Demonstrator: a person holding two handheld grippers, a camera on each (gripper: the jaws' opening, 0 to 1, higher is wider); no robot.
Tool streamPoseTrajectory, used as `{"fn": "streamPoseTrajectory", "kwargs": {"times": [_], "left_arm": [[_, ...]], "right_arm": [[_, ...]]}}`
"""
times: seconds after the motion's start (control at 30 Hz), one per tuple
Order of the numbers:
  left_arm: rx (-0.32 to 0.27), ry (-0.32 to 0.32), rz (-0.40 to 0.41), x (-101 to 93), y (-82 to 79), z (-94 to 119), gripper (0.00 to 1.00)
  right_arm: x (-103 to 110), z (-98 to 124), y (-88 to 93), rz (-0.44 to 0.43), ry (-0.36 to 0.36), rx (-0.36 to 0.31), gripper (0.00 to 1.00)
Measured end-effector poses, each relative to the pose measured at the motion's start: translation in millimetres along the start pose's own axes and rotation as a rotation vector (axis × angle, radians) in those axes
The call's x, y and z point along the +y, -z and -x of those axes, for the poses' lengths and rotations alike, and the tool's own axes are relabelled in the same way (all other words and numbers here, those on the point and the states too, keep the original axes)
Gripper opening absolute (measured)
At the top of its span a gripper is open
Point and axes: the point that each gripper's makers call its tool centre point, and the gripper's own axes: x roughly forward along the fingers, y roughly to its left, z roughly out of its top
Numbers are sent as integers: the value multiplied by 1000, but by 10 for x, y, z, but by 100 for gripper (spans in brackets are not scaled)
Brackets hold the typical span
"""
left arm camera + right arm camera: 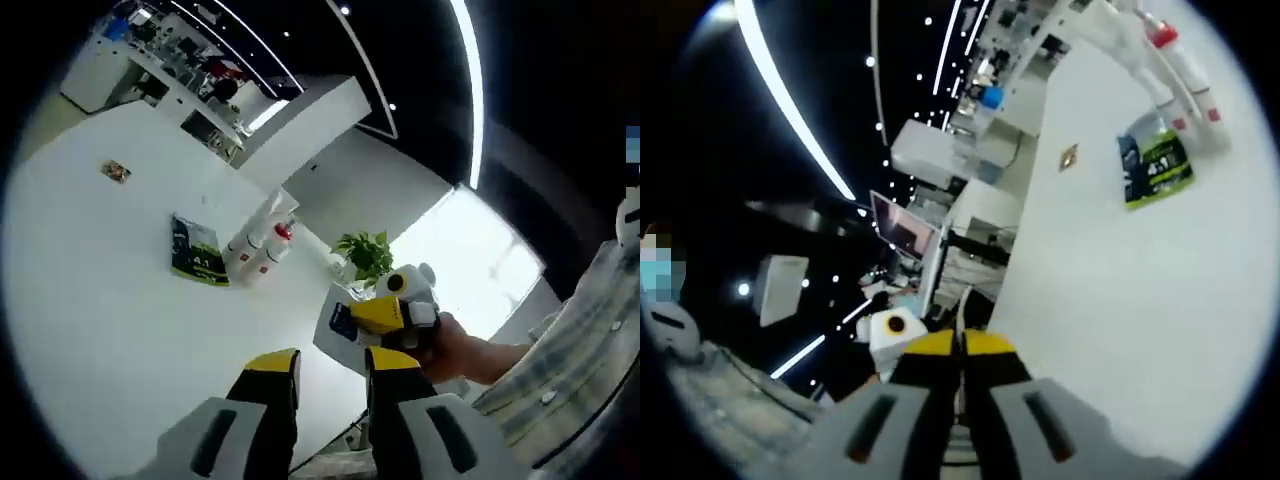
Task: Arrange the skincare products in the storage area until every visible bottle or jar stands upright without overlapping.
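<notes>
Far off on the white table (90, 300), white bottles (262, 248), one with a red cap, lie side by side beside a dark green packet (197, 252). My left gripper (333, 368) is held above the table's near part, its yellow-tipped jaws apart with nothing between them. A hand holds my right gripper (385, 312) just past them on the right. In the right gripper view the same bottles (1175, 62) and green packet (1155, 160) sit at the upper right. My right gripper (960, 345) has its jaws pressed together and holds nothing.
A small flat tag (116, 171) lies alone on the far table, also seen as a small tag (1068, 156). A potted plant (365, 254) stands behind the bottles. A person's plaid sleeve (560, 350) is at the right. Desks and a monitor (902, 228) stand beyond the table edge.
</notes>
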Motion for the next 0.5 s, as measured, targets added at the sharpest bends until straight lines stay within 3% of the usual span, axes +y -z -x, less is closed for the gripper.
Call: {"fn": "streamPoseTrajectory", "kwargs": {"times": [0.1,0.27,0.4,0.5], "left_arm": [[-27,50,78,-83,-29,-34,22],[-9,26,83,-30,17,-71,13],[-48,58,138,-59,-25,-42,2],[-82,69,161,-59,-60,-9,1]], "right_arm": [[62,-25,47,3,-28,17,1],[56,-35,71,2,-25,16,1],[28,-52,63,4,-5,7,4],[-12,-60,37,7,12,-10,7]]}}
